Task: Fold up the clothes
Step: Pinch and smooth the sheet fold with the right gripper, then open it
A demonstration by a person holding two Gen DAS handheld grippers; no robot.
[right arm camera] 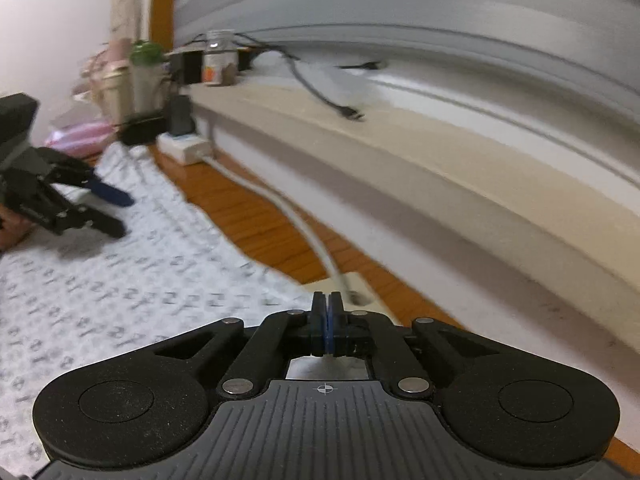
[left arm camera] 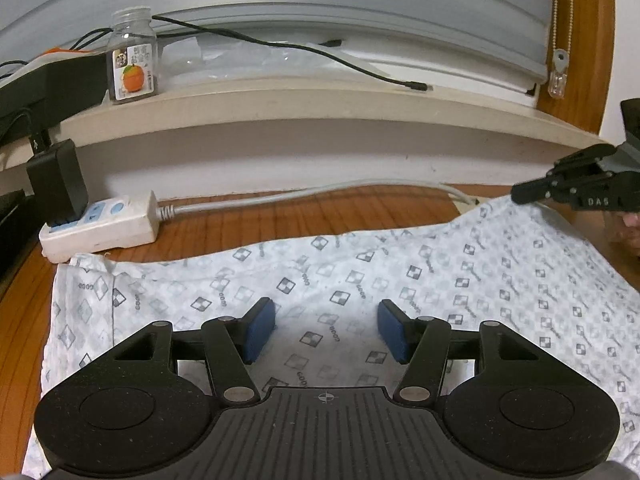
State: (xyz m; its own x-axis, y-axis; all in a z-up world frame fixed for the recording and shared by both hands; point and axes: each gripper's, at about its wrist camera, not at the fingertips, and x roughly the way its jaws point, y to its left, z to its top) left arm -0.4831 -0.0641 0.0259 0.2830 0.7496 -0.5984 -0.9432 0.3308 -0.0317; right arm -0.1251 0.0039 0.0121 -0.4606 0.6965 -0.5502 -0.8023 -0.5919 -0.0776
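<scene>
- Your left tool [left arm camera: 327, 330] hovers open over the white patterned garment [left arm camera: 360, 280], low in the frame, ready to pinch.
- Your right tool [right arm camera: 327, 320] is closed at the garment's edge; whether it grips cloth, I cannot tell.

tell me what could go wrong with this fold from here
1. The right tongs are shut at the far edge of the white patterned cloth; whether cloth is pinched is unclear, so a lift may miss it.
2. The left tongs stand open, holding nothing.
3. The white power strip beside the cloth might snag.
</scene>
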